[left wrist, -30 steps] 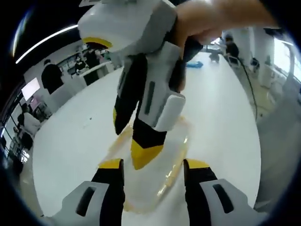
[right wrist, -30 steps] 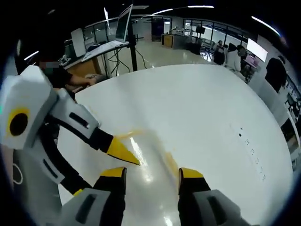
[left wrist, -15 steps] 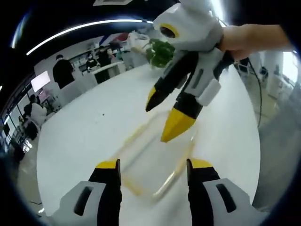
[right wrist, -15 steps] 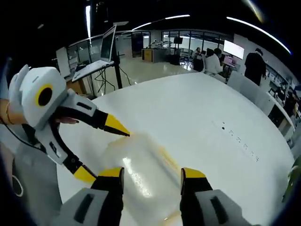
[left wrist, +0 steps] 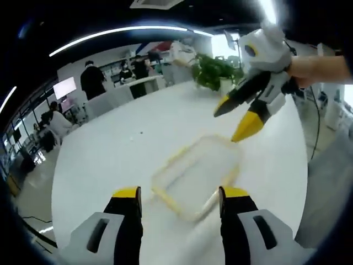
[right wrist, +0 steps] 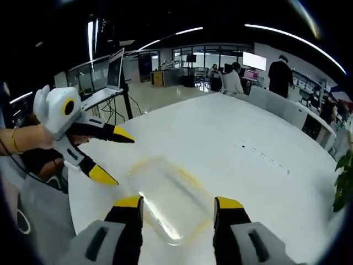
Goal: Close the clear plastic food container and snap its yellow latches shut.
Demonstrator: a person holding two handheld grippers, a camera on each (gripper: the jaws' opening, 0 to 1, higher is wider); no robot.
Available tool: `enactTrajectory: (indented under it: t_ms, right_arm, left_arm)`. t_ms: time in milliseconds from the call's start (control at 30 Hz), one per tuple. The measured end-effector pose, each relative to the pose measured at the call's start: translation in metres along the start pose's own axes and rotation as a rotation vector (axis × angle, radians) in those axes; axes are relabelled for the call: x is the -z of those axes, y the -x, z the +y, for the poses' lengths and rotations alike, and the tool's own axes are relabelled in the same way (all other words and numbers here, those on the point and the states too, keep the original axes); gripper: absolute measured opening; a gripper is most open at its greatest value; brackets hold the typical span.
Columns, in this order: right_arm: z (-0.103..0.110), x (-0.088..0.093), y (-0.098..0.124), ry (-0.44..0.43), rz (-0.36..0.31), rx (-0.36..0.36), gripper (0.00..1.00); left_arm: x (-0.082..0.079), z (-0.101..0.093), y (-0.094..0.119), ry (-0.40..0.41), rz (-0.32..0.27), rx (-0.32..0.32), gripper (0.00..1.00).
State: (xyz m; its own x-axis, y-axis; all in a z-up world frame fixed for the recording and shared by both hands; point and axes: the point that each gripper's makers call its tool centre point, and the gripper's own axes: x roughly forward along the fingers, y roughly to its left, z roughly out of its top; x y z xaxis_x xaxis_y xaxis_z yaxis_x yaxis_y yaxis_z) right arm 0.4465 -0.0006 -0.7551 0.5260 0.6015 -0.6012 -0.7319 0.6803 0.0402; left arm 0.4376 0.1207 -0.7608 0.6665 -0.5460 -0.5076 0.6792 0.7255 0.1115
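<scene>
Lying flat with its lid down near the lower centre of both views, the clear container (left wrist: pixel 196 175) rests on the white table (left wrist: pixel 110 160), and its yellow latches (right wrist: pixel 190 178) look pressed in along the edges — so the task seems done or nearly so, though blur hides any latch left up. Both grippers hang clear above it, jaws wide and empty — the left gripper (right wrist: pixel 109 154) at middle left of the right gripper view, the right gripper (left wrist: pixel 233 122) at upper right of the left gripper view.
</scene>
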Motion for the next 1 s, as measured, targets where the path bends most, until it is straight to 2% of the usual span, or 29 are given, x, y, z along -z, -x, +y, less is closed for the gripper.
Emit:
enactTrajectory:
  t_ms: [100, 133, 267, 433, 500, 700, 767, 833, 1000]
  right_arm:
    - [0.003, -0.004, 0.007, -0.024, -0.065, 0.011, 0.59]
    - [0.005, -0.007, 0.01, -0.062, -0.1, 0.006, 0.59]
    - [0.009, -0.008, 0.023, -0.108, -0.169, 0.018, 0.62]
    - [0.013, 0.003, 0.038, -0.113, -0.206, 0.06, 0.69]
    - [0.014, 0.004, 0.046, -0.126, -0.247, 0.084, 0.71]
    - [0.024, 0.016, 0.062, -0.161, -0.292, 0.108, 0.76]
    - [0.029, 0.021, 0.067, -0.171, -0.306, 0.111, 0.77]
    - [0.035, 0.026, 0.069, -0.182, -0.312, 0.108, 0.77]
    - [0.044, 0.036, 0.076, -0.212, -0.317, 0.109, 0.79]
  left_arm:
    - [-0.003, 0.001, 0.009, 0.012, -0.026, -0.023, 0.53]
    - [-0.003, 0.001, 0.012, 0.018, -0.03, -0.026, 0.53]
    - [-0.008, 0.0, 0.026, 0.084, -0.095, -0.039, 0.6]
    - [-0.011, -0.001, 0.045, 0.118, -0.148, -0.049, 0.67]
    - [-0.01, 0.002, 0.053, 0.105, -0.16, -0.071, 0.69]
    - [-0.003, 0.01, 0.079, 0.138, -0.198, -0.125, 0.72]
    - [0.001, 0.011, 0.084, 0.149, -0.194, -0.137, 0.73]
    - [0.008, 0.01, 0.087, 0.145, -0.166, -0.15, 0.73]
    - [0.015, 0.005, 0.094, 0.162, -0.167, -0.155, 0.73]
